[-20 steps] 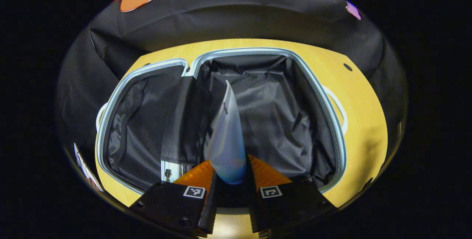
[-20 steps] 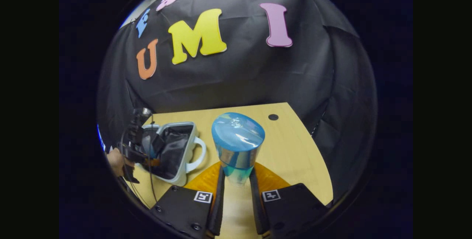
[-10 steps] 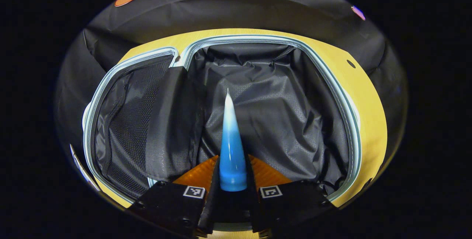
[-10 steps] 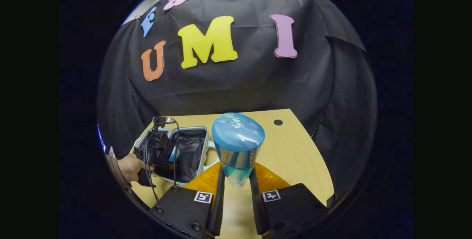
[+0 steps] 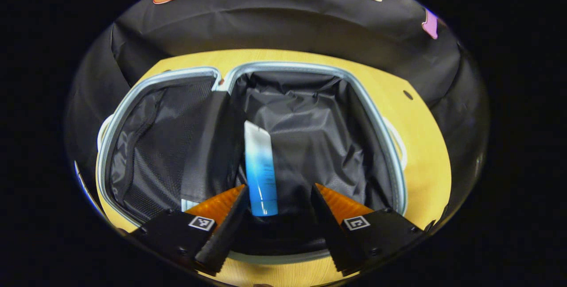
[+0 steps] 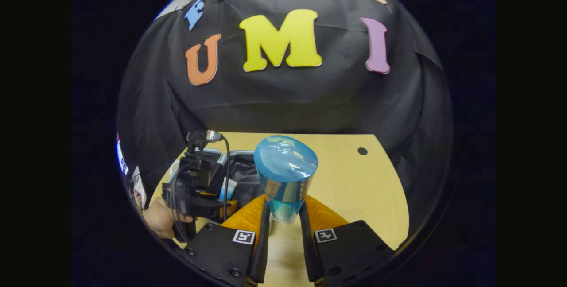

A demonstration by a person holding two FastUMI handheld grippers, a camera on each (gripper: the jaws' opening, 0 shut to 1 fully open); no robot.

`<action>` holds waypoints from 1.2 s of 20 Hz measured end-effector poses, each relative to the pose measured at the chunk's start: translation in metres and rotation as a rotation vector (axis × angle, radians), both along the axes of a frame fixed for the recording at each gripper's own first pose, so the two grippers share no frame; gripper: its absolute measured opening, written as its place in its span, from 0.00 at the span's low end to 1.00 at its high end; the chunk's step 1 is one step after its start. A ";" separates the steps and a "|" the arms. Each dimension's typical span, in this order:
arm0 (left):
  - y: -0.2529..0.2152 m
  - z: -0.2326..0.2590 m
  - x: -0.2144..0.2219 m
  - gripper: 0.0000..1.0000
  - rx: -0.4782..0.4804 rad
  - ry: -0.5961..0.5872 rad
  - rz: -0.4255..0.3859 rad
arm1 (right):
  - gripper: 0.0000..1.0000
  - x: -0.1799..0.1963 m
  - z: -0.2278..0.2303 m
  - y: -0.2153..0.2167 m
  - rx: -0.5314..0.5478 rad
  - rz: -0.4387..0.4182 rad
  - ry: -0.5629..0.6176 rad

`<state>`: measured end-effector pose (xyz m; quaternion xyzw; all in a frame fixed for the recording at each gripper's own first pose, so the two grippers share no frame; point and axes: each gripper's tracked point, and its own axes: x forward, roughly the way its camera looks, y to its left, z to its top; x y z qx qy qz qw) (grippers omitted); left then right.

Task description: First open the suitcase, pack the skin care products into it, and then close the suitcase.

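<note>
1. The suitcase (image 5: 248, 67) lies open flat on the counter (image 5: 425, 145), both dark-lined halves facing up, pale rim all round. In the right gripper view it sits at about 9 o'clock (image 6: 241, 169), partly behind the left hand-held gripper.
2. The left hand-held gripper (image 5: 277, 200) hangs over the near edge of the case with its fingers spread wide, touching nothing.
3. A tube (image 5: 260, 167), white at its far end and blue toward the cap, lies in the right half of the case, close against the black flap (image 5: 208, 145) at the hinge. It runs from 6 toward 12 o'clock in the left gripper view, between the fingers but apart from them. In the right gripper view it peeks out (image 6: 226, 188) beside the left tool.
4. The right hand-held gripper (image 6: 283, 216) is closed narrow on a bottle (image 6: 285, 176), both fingers pressing its lower body; the blue cap end points away from the camera. It is held above the bare counter (image 6: 354, 180), well to the 3 o'clock side of the case.
5. A hand (image 6: 159, 218) grips the left tool's handle at 8 o'clock in the right gripper view, a cable (image 6: 227, 163) looping off it.
</note>
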<state>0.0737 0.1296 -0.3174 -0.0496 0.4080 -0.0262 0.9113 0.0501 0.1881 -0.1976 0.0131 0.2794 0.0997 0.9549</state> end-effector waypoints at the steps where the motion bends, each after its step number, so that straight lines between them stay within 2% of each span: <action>1: 0.004 0.014 -0.003 0.94 0.003 -0.054 -0.007 | 0.32 0.007 -0.006 0.012 -0.009 0.020 0.012; 4: 0.029 0.057 -0.015 0.94 0.030 -0.207 -0.016 | 0.32 0.020 -0.032 0.048 -0.033 0.064 0.077; 7: 0.069 0.081 -0.032 0.95 0.061 -0.306 -0.008 | 0.32 0.024 -0.068 0.084 -0.005 0.084 0.172; 10: 0.130 0.104 -0.048 0.94 0.138 -0.428 0.058 | 0.32 0.027 -0.109 0.115 -0.046 0.136 0.265; 13: 0.181 0.110 -0.071 0.94 0.129 -0.461 0.151 | 0.33 0.031 -0.141 0.127 -0.105 0.152 0.351; 18: 0.254 0.128 -0.096 0.94 0.142 -0.529 0.261 | 0.32 0.035 -0.174 0.134 -0.115 0.093 0.460; 20: 0.266 0.139 -0.100 0.94 0.120 -0.570 0.280 | 0.30 0.045 -0.176 0.139 -0.097 0.063 0.467; 23: 0.286 0.134 -0.092 0.94 0.051 -0.605 0.298 | 0.32 0.061 -0.183 0.142 -0.103 0.019 0.498; 24: 0.297 0.129 -0.088 1.00 0.042 -0.599 0.325 | 0.32 0.064 -0.189 0.144 -0.103 0.003 0.517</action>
